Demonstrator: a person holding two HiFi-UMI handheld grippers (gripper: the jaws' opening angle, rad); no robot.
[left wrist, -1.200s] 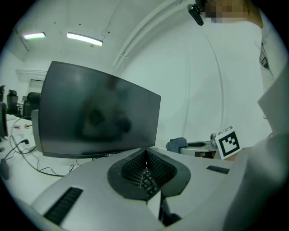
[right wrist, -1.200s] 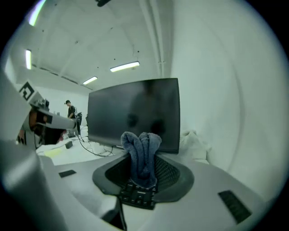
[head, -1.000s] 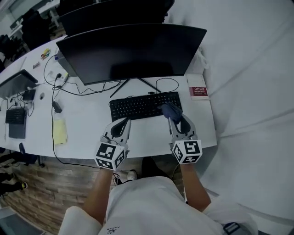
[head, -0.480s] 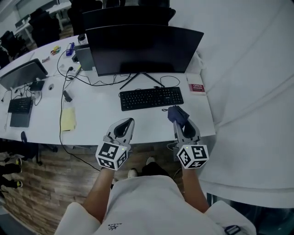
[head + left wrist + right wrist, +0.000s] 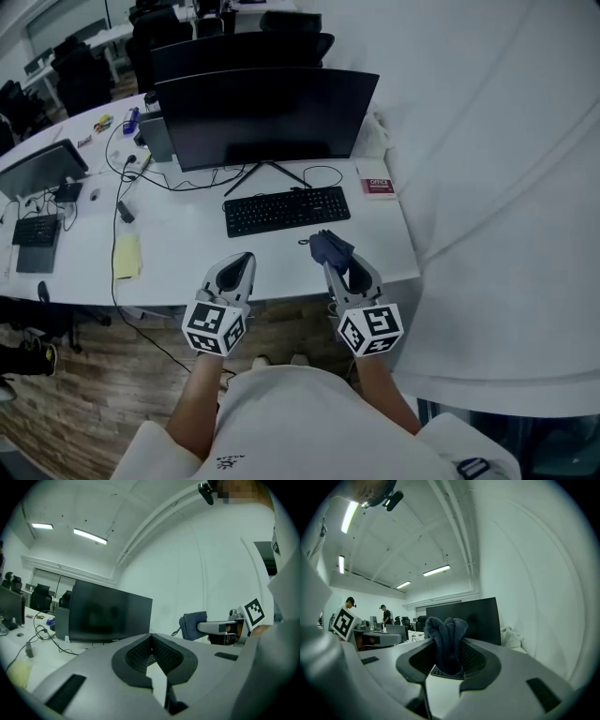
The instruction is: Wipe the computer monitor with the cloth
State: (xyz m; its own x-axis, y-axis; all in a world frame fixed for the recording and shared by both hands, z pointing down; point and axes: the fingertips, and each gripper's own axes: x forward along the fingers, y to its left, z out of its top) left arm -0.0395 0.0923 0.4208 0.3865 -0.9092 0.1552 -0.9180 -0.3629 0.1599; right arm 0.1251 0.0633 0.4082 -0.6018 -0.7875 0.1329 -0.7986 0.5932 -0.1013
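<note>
So far, we judge, only the pick-up is done. The right tongs (image 5: 337, 265) are clamped on the dark blue cloth (image 5: 326, 247), which stands bunched up between the jaws and pokes out past their tips. The left tongs (image 5: 241, 261) are closed with the jaws meeting and nothing between them. They sit level with the right pair, a little apart on its left.

Both pairs hover at the near edge of the desk (image 5: 187, 253). The keyboard (image 5: 286, 209) lies just ahead of them, and the monitor (image 5: 267, 117) stands well beyond that, facing us. The cloth touches neither the screen nor the desk, so by our reading all of the wiping is left: carrying the cloth forward over the keyboard, pressing it to the panel and working it across.

Several things we cannot make out. The screen is switched off and uniformly dark, so no dust, smear or cleaned patch shows, and we cannot tell whether any part of it has been wiped. The cloth is folded in on itself, so its full extent is hidden. The person's hands are hidden behind the marker cubes. Beyond the left tongs, the monitor's far corner overlaps other equipment that is too dim to identify.
</note>
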